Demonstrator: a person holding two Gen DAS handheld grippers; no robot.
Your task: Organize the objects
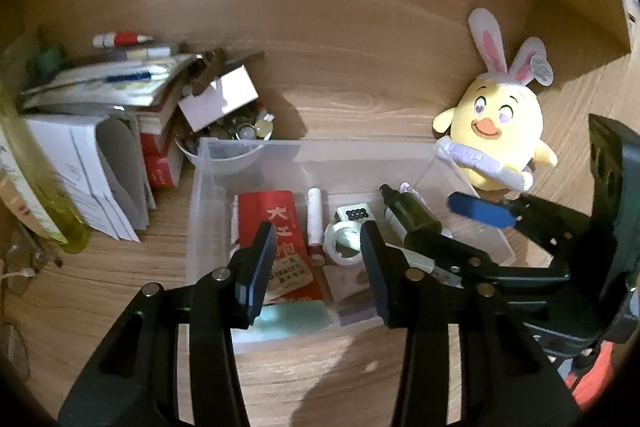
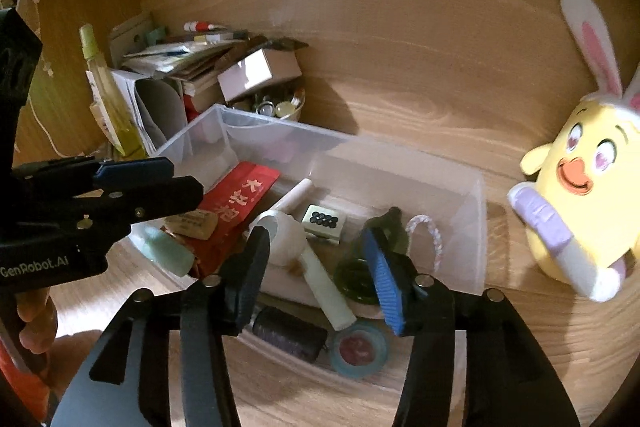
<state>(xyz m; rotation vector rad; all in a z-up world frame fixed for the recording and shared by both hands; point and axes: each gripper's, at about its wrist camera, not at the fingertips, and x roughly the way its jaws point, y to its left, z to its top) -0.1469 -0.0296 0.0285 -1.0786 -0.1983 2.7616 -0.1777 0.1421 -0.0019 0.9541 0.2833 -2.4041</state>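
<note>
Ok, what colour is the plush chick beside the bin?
Yellow plush chick with an orange beak and pink-lined white bunny ears; clearest in the left wrist view.

Clear glossy plastic bin (image 1: 248, 147) on matt wood-grain desk (image 1: 360, 99); plush chick (image 1: 496, 131).

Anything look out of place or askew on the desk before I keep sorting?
Yes. The small white box sits tilted on the heaped bowl of small items behind the clear bin; it looks precarious. Beside it the paper stack is uneven and splayed. Items inside the bin lie jumbled.
</note>
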